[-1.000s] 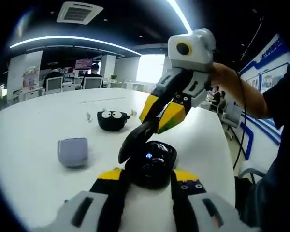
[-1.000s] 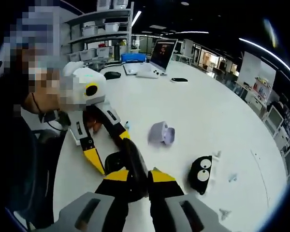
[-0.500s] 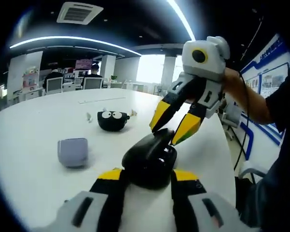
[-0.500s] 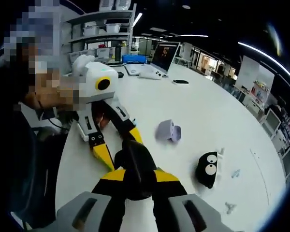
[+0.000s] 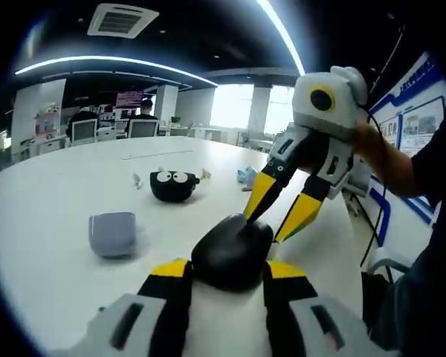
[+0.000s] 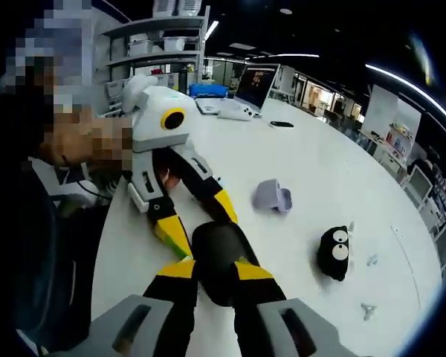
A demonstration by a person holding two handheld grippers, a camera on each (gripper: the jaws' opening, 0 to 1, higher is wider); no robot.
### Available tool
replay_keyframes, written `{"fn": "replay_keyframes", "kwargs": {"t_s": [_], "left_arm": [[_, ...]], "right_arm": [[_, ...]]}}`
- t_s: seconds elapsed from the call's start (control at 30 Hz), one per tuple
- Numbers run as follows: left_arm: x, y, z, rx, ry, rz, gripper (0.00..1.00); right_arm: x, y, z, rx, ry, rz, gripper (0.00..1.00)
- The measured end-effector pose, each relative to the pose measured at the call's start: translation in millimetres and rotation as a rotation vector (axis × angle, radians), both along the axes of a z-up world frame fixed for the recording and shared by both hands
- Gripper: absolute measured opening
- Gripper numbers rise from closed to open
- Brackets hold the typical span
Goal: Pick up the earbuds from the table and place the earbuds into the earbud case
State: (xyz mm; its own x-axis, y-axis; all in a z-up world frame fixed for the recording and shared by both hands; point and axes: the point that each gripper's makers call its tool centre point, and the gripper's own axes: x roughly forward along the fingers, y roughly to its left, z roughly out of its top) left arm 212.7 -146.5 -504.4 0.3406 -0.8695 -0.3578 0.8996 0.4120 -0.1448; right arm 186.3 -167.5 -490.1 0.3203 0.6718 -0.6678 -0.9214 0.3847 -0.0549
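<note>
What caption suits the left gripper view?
Left gripper holds the closed black earbud case on the white table; right gripper touches its lid.

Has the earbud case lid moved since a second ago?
Yes. The lid of the black earbud case has swung down shut over the base, which stays between the left gripper's jaws; the lit interior is covered.

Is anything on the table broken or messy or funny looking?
Nothing looks broken or spilled. The black earbud case sits shut on the white table between the left gripper fingers. The one funny thing is a black case with googly eyes, with small loose bits lying scattered beside it. A lilac case sits apart.
</note>
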Motion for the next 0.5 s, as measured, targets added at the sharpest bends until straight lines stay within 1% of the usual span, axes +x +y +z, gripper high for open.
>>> {"fn": "replay_keyframes", "kwargs": {"t_s": [0.03,0.1,0.2,0.3,0.33,0.43,0.5], "left_arm": [[-0.1,0.1,0.0,0.0,0.0,0.0,0.4],[0.0,0.2,0.0,0.0,0.0,0.0,0.4],[0.3,0.2,0.2,-0.002,0.004,0.001,0.4],[-0.6,0.4,0.4,-0.002,0.01,-0.004,0.41],[-0.9,0.8,0.6,-0.001,0.014,-0.006,0.42],[-2.6,2.7,-0.1,0.025,0.0,-0.023,0.47],[-5.2,3.5,-0.5,0.045,-0.01,-0.053,0.48]], "right_arm": [[0.4,0.8,0.7,0.011,-0.007,0.001,0.17],[-0.8,1.4,0.1,0.018,0.004,-0.008,0.18],[-1.5,1.2,0.6,0.019,-0.001,-0.01,0.2],[0.0,-3.1,3.5,0.029,-0.011,-0.029,0.28],[2.0,-6.9,5.0,0.033,-0.022,-0.042,0.33],[4.1,-17.8,3.1,0.03,-0.031,-0.066,0.44],[5.6,-25.3,-1.0,0.029,-0.031,-0.08,0.46]]}}
